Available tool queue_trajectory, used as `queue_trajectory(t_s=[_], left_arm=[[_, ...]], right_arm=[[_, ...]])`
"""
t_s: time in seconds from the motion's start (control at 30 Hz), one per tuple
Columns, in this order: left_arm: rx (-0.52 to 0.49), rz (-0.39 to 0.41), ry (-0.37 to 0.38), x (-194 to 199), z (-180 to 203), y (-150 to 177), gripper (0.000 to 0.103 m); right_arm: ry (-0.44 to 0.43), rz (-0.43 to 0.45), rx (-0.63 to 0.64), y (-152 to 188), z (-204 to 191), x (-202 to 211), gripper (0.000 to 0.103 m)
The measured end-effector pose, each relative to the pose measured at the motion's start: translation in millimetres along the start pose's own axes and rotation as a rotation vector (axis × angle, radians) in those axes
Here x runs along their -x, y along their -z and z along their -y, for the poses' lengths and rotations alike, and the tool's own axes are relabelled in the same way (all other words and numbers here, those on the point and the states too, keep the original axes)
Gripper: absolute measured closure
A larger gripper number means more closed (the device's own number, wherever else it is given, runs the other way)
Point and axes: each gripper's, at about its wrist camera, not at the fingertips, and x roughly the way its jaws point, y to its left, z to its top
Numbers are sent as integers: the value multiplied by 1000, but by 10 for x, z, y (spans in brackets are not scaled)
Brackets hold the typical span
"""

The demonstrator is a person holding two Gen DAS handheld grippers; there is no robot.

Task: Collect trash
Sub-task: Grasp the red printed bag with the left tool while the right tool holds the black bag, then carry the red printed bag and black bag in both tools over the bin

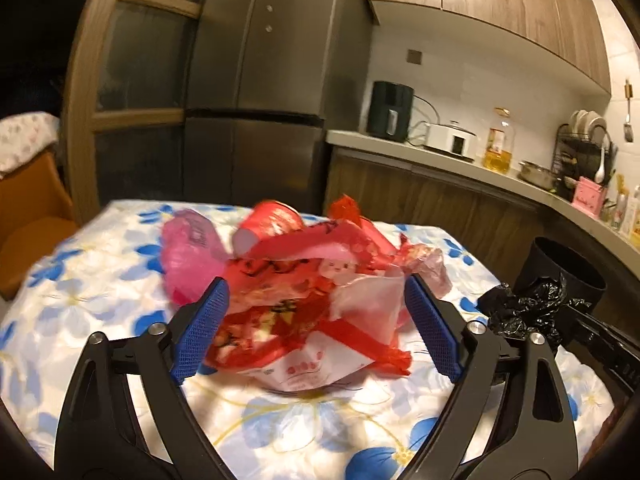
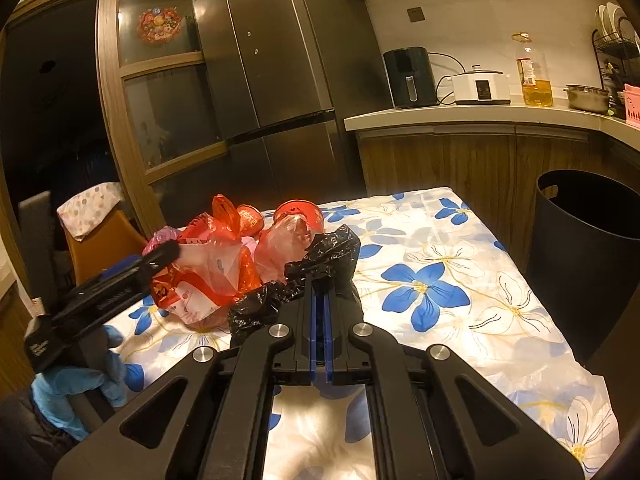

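A heap of crumpled red and clear plastic bags (image 1: pixel 304 312) lies on the flowered tablecloth (image 1: pixel 80 280). Behind it are a pink bag (image 1: pixel 192 248) and a tipped red paper cup (image 1: pixel 272 224). My left gripper (image 1: pixel 315 292) stands wide, its blue pads (image 1: pixel 200 328) on either side of the heap, with the heap between them. From the right wrist view the left gripper (image 2: pixel 160 256) reaches into the heap (image 2: pixel 208 276) from the left. My right gripper (image 2: pixel 319 280) is shut on a crumpled black plastic bag (image 2: pixel 324 256), also seen as the black bag (image 1: pixel 528 308).
A black waste bin (image 2: pixel 588 248) stands off the table's right edge, its rim (image 1: pixel 560 268) just beyond the black bag. A blue-gloved hand (image 2: pixel 76 392) holds the left gripper. An orange chair (image 2: pixel 100 240), a fridge (image 2: pixel 280 80) and a kitchen counter (image 2: pixel 460 116) lie beyond.
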Motion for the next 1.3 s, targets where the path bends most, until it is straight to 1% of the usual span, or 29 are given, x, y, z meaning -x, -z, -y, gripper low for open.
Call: queue_trajectory(t_s=[0.07,0.13,0.2,0.27,0.3,0.37,0.4,0.47,0.57,0.67,0.77,0.87,0.93,1.0,1.13,1.3], left_arm=[[5,-24,23,-82,5,-4,31],[-8,-31,32,-125,31,-2,36],[-18,-45,45,-172,58,3,45],[-22,-63,51,-211,69,17,61],[-23,-71,55,-225,72,26,65],[-26,-86,61,-246,80,46,80],[-27,-89,63,-253,88,51,82],[-33,-98,67,-264,104,62,90],[-54,-103,71,-257,137,90,98],[-67,-100,62,-199,166,105,100],[-30,-86,51,-47,139,102,101],[1,-45,22,208,112,82,101],[20,-27,20,347,108,52,101],[14,-16,14,437,153,27,102],[1,-9,22,511,261,-8,102],[-21,-10,52,518,533,-23,102]], right_arm=[[4,1,4,-4,4,20,99],[6,3,2,-12,23,33,99],[11,2,-1,-13,28,26,99],[12,-1,-8,-15,44,21,99],[10,-2,-11,-14,50,22,99],[12,0,-13,-12,48,27,99],[12,1,-12,-12,45,29,99],[11,1,-16,-14,39,30,99],[10,1,-18,-9,41,39,99],[10,2,-19,-7,37,54,99],[10,8,-16,-17,46,90,99],[7,17,-17,-35,61,132,99],[4,22,-16,-37,63,165,99],[-1,26,-17,-32,62,194,99],[-6,39,-24,-38,82,268,99],[5,55,-26,-52,146,386,99]])
